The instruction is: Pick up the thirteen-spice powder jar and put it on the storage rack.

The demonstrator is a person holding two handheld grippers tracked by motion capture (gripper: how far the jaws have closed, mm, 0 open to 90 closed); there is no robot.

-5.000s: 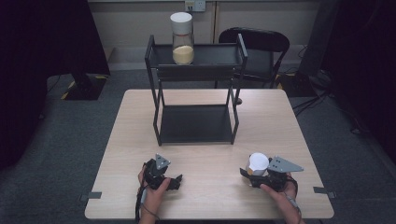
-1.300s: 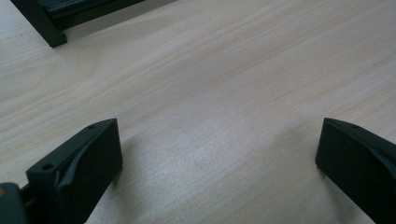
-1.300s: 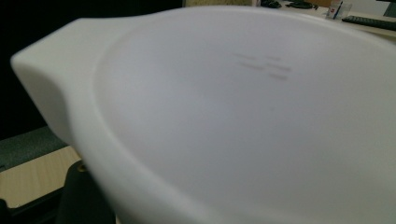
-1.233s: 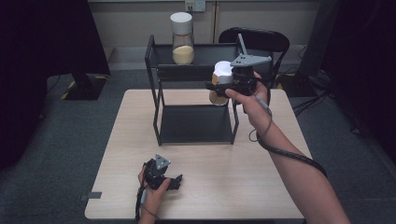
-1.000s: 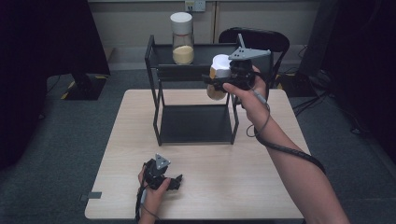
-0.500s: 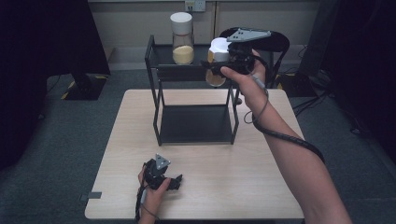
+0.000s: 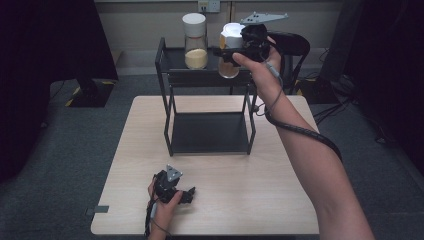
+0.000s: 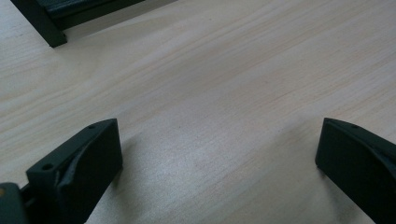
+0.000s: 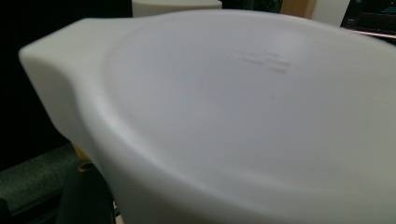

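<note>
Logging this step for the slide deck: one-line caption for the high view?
Right gripper lifts a white-lidded jar to the black rack's top shelf, beside another jar.

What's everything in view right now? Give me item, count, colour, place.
Held jar: 1, clear with a white lid and tan contents, in the right gripper at the rack's top shelf, right end.
Second jar: 1, clear with a white lid and pale yellow contents, standing on the top shelf.
Rack: 1, black, two shelves, at the table's far middle.
Table: 1, light wood, centre.
Chair: 1, black, behind the rack.
Wall socket: 1, pale, on the far wall.
Right gripper: 1, black, shut on the held jar.
Left gripper: 1, black, jaws open, low over the table's near edge.
</note>
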